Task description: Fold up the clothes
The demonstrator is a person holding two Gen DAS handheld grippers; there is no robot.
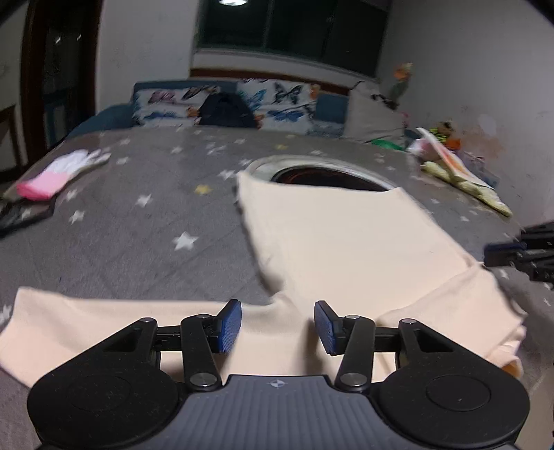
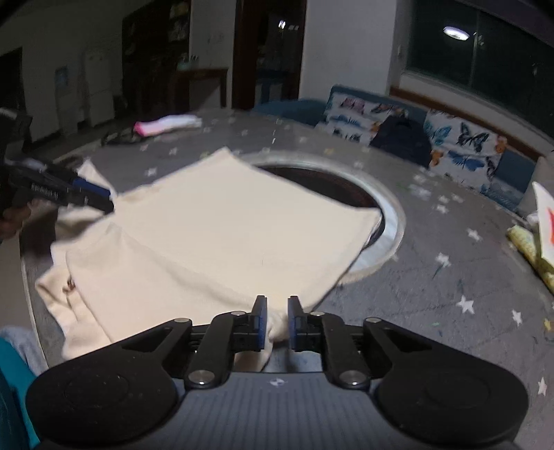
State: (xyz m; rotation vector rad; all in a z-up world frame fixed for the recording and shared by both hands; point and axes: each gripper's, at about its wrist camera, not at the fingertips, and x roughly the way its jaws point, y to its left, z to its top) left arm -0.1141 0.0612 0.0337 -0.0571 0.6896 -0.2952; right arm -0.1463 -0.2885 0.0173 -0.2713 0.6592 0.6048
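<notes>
One star-print grey tablecloth (image 1: 138,221) under cream garment (image 2: 214,235).

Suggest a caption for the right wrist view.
Right hand-held gripper pinching a cream garment on a star-patterned table.

My room is dim — light comes from one ceiling lamp (image 2: 456,33), mirrored in the dark window (image 2: 484,55). Both views smear with motion blur, worst on the cream garment (image 1: 346,242) and star-print cover (image 1: 138,221). Fisheye bending curves the walls, and the corners fall to black.
</notes>
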